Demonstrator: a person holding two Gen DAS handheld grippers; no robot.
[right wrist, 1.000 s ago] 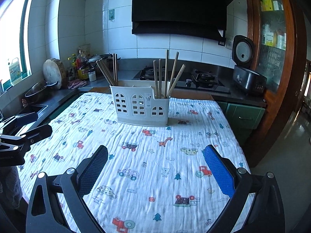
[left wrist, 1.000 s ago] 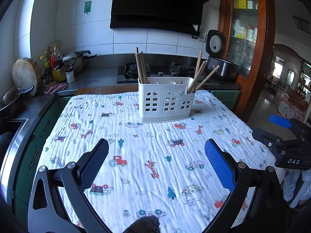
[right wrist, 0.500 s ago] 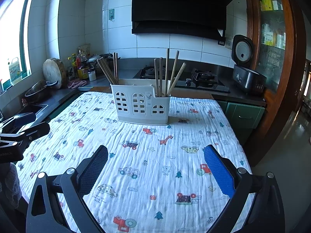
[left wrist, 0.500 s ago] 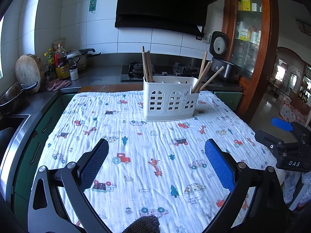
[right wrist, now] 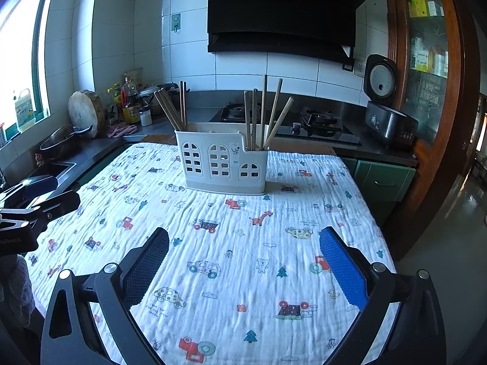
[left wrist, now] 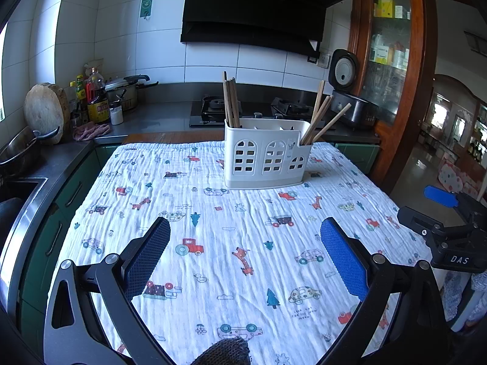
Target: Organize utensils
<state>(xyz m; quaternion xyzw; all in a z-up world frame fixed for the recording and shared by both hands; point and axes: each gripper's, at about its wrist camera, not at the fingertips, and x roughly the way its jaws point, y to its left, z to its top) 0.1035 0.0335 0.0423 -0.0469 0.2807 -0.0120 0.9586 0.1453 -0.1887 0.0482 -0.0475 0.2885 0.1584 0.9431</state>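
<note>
1. The left hand-held gripper [left wrist: 243, 252] hangs low over the near edge of the surface [left wrist: 213, 273], its blue-padded fingers [left wrist: 344, 261] spread wide with nothing between them.
2. The right hand-held gripper [right wrist: 243, 255] is likewise wide open and empty, above the printed cloth [right wrist: 243, 258] that covers the surface.
3. Only the left wrist view shows a knitted glove tip [left wrist: 223, 352] at its bottom edge, and the right hand-held gripper from the side at its right margin, lettered "DAS".
4. Only the right wrist view shows the window [right wrist: 18, 60] at far left, with a jug [right wrist: 23, 106] on its sill, and the left hand-held gripper side-on at its left edge.
5. The white utensil caddy [left wrist: 263, 159] stands upright towards the far end of the cloth, well apart from both hand-held grippers.
6. Wooden chopsticks [left wrist: 231, 103] stand in its left compartment; more chopsticks [right wrist: 264, 115] lean in the right-hand one.
7. Beyond lie a dark counter with a gas hob [right wrist: 319, 120], a black range hood [right wrist: 280, 15], white wall tiles, a rice cooker [right wrist: 386, 112], a round chopping block [right wrist: 85, 112], bottles [left wrist: 97, 97] and a wooden glass-fronted cabinet [left wrist: 392, 45].
</note>
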